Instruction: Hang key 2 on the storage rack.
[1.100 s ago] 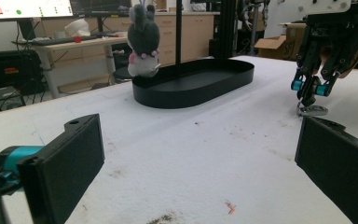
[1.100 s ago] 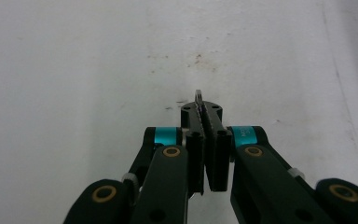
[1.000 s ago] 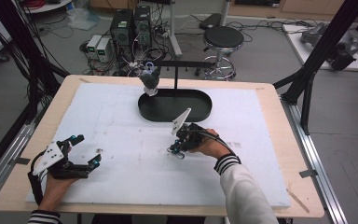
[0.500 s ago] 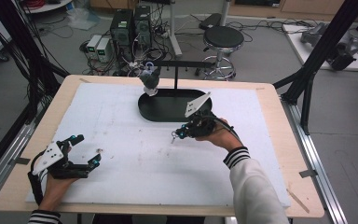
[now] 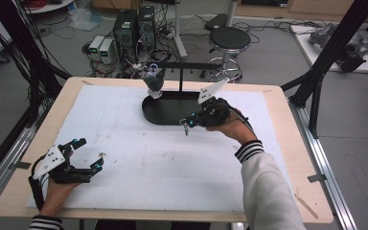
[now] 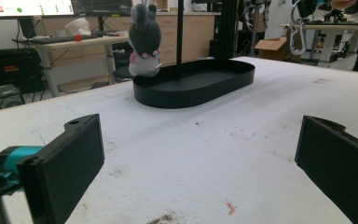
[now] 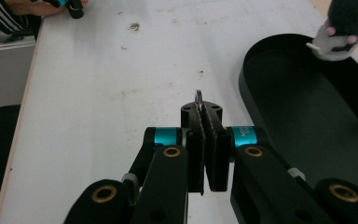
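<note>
Near left, leave the left gripper (image 5: 90,154) low over the white mat (image 5: 139,163), jaws wide apart and empty, well clear of the work. Further right, past the grey plush rabbit (image 5: 153,82) at the left end of the black tray (image 5: 165,116), hold the right gripper (image 5: 187,123) just beside the tray's near rim, jaws pressed together on a small metal ring (image 7: 198,96) peeping above them. Probably a carry toward the tray or stand: grip firmly and move slowly, lest so thin a ring twist or slip out.
</note>
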The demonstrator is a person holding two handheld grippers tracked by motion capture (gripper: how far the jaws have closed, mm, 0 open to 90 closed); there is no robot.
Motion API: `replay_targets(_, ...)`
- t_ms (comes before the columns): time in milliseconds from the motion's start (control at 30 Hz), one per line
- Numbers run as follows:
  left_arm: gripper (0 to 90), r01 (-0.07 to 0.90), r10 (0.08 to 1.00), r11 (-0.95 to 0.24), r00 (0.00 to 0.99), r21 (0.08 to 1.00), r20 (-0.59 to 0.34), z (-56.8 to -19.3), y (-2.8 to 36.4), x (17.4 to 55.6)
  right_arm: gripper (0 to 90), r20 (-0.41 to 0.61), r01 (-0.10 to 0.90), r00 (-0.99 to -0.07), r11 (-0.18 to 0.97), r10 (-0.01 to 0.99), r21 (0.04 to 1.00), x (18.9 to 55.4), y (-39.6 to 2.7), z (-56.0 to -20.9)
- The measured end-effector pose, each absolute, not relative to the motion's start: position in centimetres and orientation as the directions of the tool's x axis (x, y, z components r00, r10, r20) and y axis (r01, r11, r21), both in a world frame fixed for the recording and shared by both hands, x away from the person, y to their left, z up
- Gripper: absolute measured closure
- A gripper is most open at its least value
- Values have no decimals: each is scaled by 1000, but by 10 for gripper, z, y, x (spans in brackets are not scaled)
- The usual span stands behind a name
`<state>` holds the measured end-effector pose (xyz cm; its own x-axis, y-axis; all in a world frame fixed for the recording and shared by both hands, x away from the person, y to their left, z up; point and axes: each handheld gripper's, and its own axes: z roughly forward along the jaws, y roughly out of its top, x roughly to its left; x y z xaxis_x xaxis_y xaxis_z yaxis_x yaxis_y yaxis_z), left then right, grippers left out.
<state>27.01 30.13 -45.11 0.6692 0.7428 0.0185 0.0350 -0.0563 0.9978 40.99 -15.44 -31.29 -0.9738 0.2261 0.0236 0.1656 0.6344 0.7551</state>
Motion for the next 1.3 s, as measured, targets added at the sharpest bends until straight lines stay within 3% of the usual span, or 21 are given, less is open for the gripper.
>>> replay_targets(1300,17,43,747,-53,664,998,11,-451,302,270,887,-54,158,-950,621,309,768,468,-175,-232)
